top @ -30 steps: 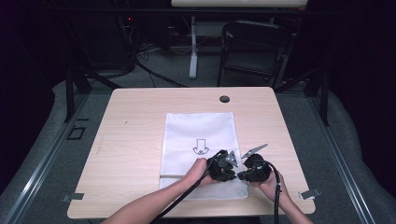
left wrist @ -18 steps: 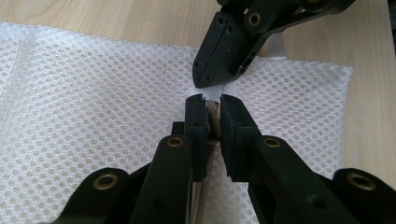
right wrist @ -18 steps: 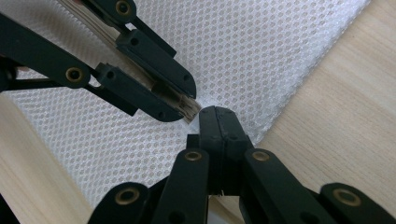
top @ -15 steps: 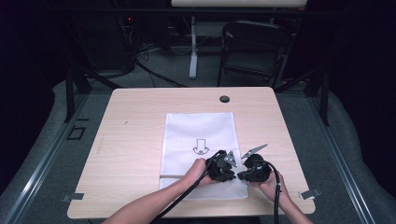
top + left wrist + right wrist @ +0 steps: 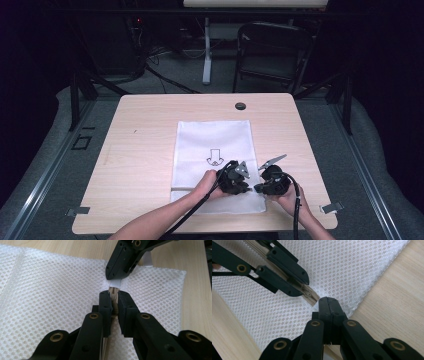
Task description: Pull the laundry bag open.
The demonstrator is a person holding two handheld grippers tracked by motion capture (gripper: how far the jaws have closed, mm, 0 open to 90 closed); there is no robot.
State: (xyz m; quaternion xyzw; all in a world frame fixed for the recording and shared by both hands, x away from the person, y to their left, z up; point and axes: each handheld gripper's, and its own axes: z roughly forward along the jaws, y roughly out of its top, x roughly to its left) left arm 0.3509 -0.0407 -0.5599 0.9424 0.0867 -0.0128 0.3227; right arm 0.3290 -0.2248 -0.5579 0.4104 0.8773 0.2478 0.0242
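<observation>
A white mesh bag [image 5: 212, 137] with a printed arrow lies flat on the wooden table [image 5: 140, 130]. Both grippers meet over its near right part. My left gripper [image 5: 248, 189] [image 5: 113, 296] is shut on a thin beige ridged strip [image 5: 113, 291] at the bag's surface. Straight ahead of it, my right gripper [image 5: 115, 277] pinches a small white tab [image 5: 115, 283] on the bag. In the right gripper view, my right gripper [image 5: 327, 300] has its jaws closed tight at the mesh, tip to tip with the left gripper [image 5: 305, 288] and the beige strip [image 5: 312, 295].
A small black round cap [image 5: 240, 106] sits near the table's far edge. Metal clips [image 5: 331, 207] stick out at the near corners. A dark chair [image 5: 272, 50] and cables stand beyond the table. Bare wood lies left of the bag.
</observation>
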